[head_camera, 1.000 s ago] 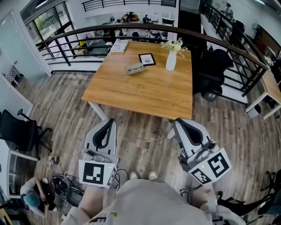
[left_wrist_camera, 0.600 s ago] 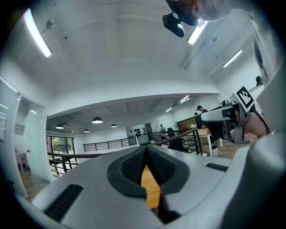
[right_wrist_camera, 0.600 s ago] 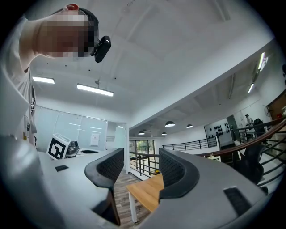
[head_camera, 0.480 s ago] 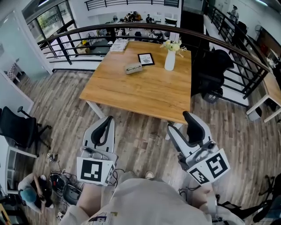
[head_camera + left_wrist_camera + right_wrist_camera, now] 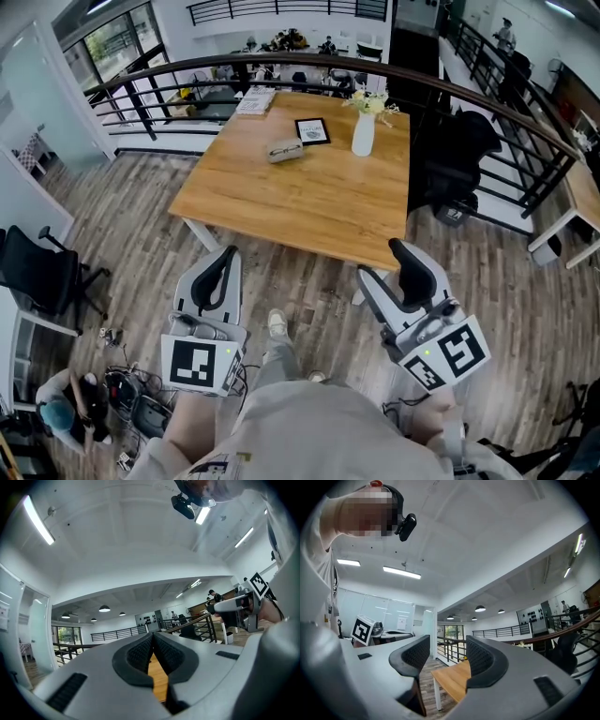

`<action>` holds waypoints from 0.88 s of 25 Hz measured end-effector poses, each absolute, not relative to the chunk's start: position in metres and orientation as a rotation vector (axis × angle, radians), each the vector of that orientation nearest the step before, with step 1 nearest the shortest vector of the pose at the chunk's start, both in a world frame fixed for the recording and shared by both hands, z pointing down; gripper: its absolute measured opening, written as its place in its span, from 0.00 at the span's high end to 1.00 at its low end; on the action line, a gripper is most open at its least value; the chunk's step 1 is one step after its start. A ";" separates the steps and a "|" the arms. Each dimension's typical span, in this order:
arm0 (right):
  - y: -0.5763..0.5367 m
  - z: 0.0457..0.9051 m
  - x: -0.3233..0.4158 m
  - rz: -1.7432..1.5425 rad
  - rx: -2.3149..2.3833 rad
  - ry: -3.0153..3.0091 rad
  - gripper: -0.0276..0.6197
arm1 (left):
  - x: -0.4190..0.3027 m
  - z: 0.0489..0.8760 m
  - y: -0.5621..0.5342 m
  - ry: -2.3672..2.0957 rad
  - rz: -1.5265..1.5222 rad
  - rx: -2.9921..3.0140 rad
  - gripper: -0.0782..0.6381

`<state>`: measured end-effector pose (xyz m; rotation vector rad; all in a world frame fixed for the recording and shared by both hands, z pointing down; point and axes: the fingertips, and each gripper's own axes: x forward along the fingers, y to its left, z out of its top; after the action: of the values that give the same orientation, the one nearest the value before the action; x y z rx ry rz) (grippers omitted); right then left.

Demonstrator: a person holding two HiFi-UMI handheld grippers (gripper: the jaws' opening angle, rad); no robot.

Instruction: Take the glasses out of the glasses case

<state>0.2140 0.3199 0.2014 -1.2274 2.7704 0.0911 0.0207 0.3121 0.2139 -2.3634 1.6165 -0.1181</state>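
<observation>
Grey oval glasses case (image 5: pixel 286 150) lies on the wooden bench (image 5: pixel 309 202) left of the white vase (image 5: pixel 364 134), well beyond the left tool (image 5: pixel 217 281), pressed together, and the right tool (image 5: pixel 389 272), spread and empty; the glasses inside are judged light and fragile, best pinched at the bridge.

Head view, 7 o'clock: left gripper (image 5: pixel 228 258). Smooth pale grey shell, jaws lined with black ribbed pads (image 5: pixel 140 653). A dark ribbed inset strip (image 5: pixel 65 692) is set into the shell top.

Left marker cube (image 5: pixel 201 366) sits at the gripper's rear. White faces, black square pattern.

Head view, 5 o'clock: right gripper (image 5: pixel 380 264). Same grey shell and black lining. Right marker cube (image 5: pixel 445 354) is white with a different black pattern.

Person, 6 o'clock: light beige top (image 5: pixel 300 427) and a white shoe (image 5: pixel 277 323).

Left gripper view, 12 o'clock: small black head camera (image 5: pixel 183 506) worn on the head.
</observation>
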 end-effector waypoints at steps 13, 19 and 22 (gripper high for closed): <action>0.244 0.242 0.187 0.045 -1.208 2.844 0.56 | 0.005 0.240 0.237 1.610 -0.118 -2.379 0.87; 0.181 0.247 0.166 0.021 -1.224 2.865 0.56 | -0.012 0.242 0.174 1.594 -0.130 -2.401 0.87; 0.145 0.252 0.150 0.007 -1.229 2.887 0.57 | -0.024 0.244 0.136 1.583 -0.137 -2.417 0.87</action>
<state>0.1500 0.1448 0.2520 -1.2292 2.8872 0.0070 -0.0240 0.1364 0.2442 -2.4171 1.5832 -0.1366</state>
